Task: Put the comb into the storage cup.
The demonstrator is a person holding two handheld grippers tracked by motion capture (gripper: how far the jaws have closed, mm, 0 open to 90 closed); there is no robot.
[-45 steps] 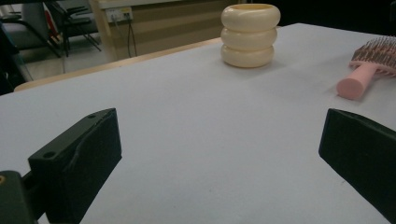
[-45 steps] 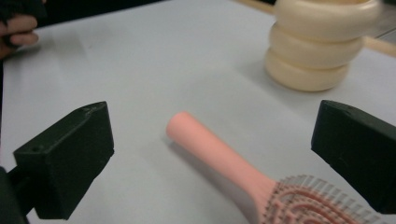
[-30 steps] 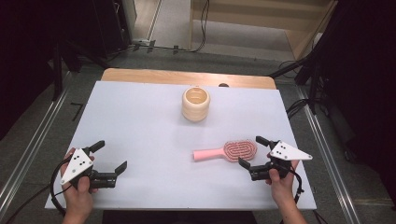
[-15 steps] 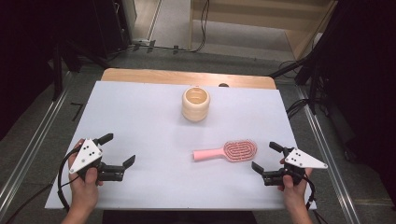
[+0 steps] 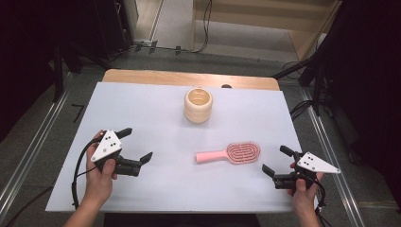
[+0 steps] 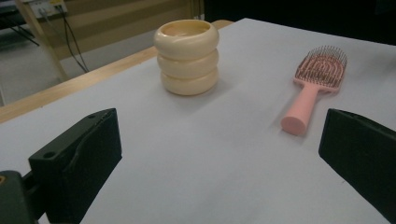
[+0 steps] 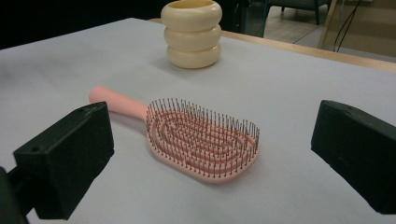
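While the pink hairbrush point(image 5: 231, 153) lies bristles-up on the white table point(image 5: 156, 194), apart from the cream ringed cup point(image 5: 198, 105), nothing looks done yet: the right gripper point(image 5: 276, 163) and left gripper point(image 5: 137, 144) both gape empty, so grasping and probably moving it remain.

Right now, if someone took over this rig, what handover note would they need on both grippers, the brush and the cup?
Left gripper: open, holding nothing, low over the table's near left side.
Right gripper: open, holding nothing, just right of the brush head.
Pink hairbrush: lies flat, bristles up, handle toward the left gripper, touched by neither.
Cream ribbed cup: upright, farther back at centre, apart from the brush.
Done: nothing grasped.
Left: probably pick up the brush; the right gripper is nearer.
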